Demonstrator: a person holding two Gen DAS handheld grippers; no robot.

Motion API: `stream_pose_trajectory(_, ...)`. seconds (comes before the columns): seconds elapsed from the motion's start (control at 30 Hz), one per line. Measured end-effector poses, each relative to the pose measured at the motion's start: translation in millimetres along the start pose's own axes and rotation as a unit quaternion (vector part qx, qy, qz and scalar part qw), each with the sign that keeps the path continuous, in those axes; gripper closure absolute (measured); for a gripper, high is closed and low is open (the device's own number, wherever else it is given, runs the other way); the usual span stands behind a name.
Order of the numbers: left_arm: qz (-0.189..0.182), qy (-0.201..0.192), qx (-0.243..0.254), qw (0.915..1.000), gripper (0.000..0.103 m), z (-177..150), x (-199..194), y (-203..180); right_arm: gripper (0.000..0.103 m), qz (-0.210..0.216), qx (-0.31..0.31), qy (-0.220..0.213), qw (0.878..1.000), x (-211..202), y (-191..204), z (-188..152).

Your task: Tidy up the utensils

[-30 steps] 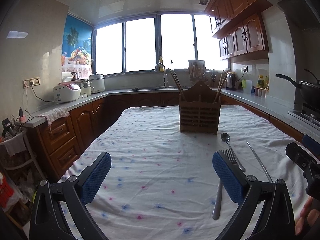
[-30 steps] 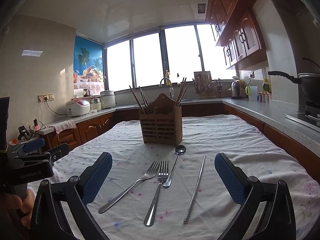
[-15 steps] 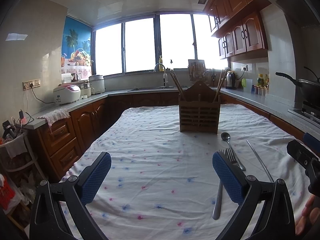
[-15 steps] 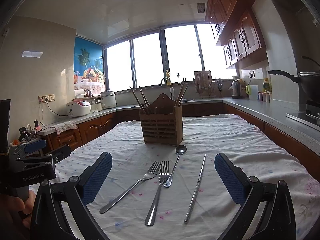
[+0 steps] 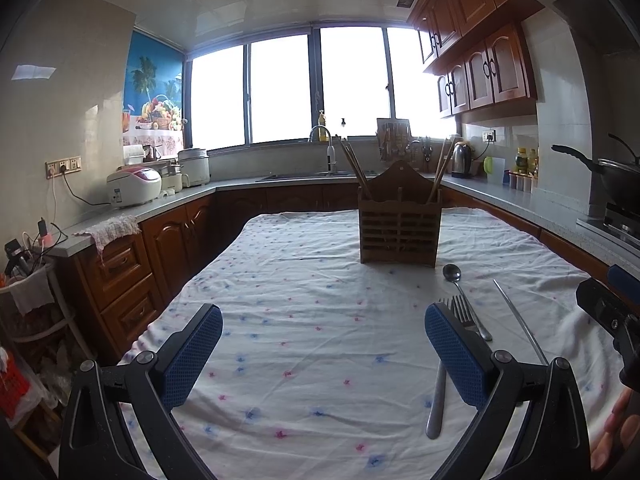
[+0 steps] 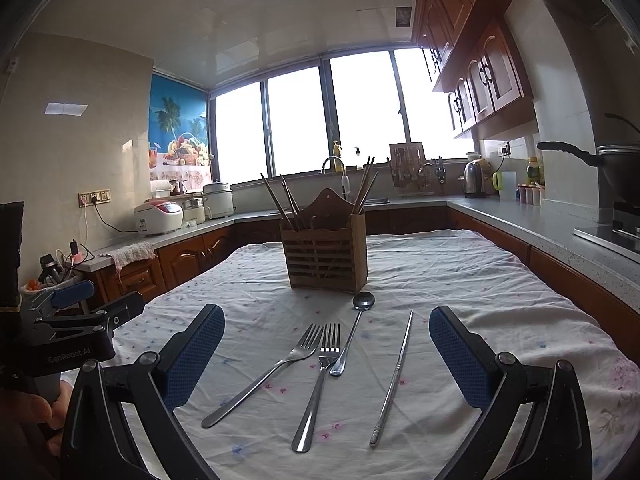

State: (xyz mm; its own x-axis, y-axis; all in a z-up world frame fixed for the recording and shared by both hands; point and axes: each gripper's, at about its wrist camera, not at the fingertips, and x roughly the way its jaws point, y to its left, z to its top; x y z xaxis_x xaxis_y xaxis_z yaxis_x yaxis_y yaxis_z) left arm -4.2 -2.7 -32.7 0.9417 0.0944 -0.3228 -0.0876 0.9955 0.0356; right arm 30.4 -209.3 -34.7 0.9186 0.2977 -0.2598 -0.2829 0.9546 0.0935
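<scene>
1. Right gripper (image 6: 326, 354): jaws spread wide, nothing between the pads, held above the tablecloth (image 6: 480, 280).
2. Left gripper (image 5: 324, 350): jaws also spread wide, empty, over bare cloth to the left of the cutlery.
3. Between the right gripper's fingers, on the cloth: two forks, a spoon, one metal chopstick.
4. Left fork (image 6: 264, 376) lies diagonal, tines toward the holder. Right fork (image 6: 318, 384) is just beside it, tines close together; can't tell if they touch.
5. Spoon (image 6: 352, 332) sits right of the forks, bowl up near the holder base, handle end next to the right fork's neck.
6. Chopstick (image 6: 394, 376) lies apart, right of the spoon.
7. Wooden holder (image 6: 326, 258) stands upright behind the cutlery, mid-table, with wooden chopsticks (image 6: 280, 204) leaning out of its end compartments.
8. Left view: right-side finger (image 5: 456, 360) covers part of a fork; cutlery sits at its right edge.
9. Beyond: counter with rice cooker (image 6: 160, 218), kettle (image 6: 474, 180), windows.
</scene>
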Motion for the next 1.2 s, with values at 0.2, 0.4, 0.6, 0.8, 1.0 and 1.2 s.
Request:
stream_pose_trajectory(0.2, -0.002, 0.001, 0.001, 1.0000, 0.001, -1.2, -0.5, -1.0, 0.000, 0.000, 0.000, 0.000, 1.000, -0.1, 0.2, 0.0)
stream_pose_trajectory(0.4, -0.003, 0.001, 0.001, 1.0000, 0.001, -1.1, -1.5, -1.4, 0.000, 0.001, 0.000, 0.000, 1.000, 0.0, 0.5, 0.0)
stream_pose_trajectory(0.6, -0.004, 0.000, 0.002, 1.0000, 0.001, -0.5, -1.4, -2.5, 0.000, 0.001, 0.000, 0.001, 1.000, 0.1, 0.9, 0.0)
stream_pose_trajectory(0.8, -0.004, 0.001, 0.002, 1.0000, 0.001, -0.1, -1.2, -4.8, 0.000, 0.001, 0.000, 0.001, 1.000, 0.2, 0.9, 0.2)
stream_pose_trajectory(1.0, -0.005, 0.001, 0.000, 1.0000, 0.001, -0.1, -1.1, -5.2, 0.000, 0.001, 0.001, 0.000, 1.000, 0.0, 1.0, 0.5)
stream_pose_trajectory(1.2, -0.006, 0.001, 0.001, 1.0000, 0.001, -0.2, -0.8, -5.4, 0.000, 0.002, 0.000, 0.000, 1.000, -1.1, 2.5, -0.2)
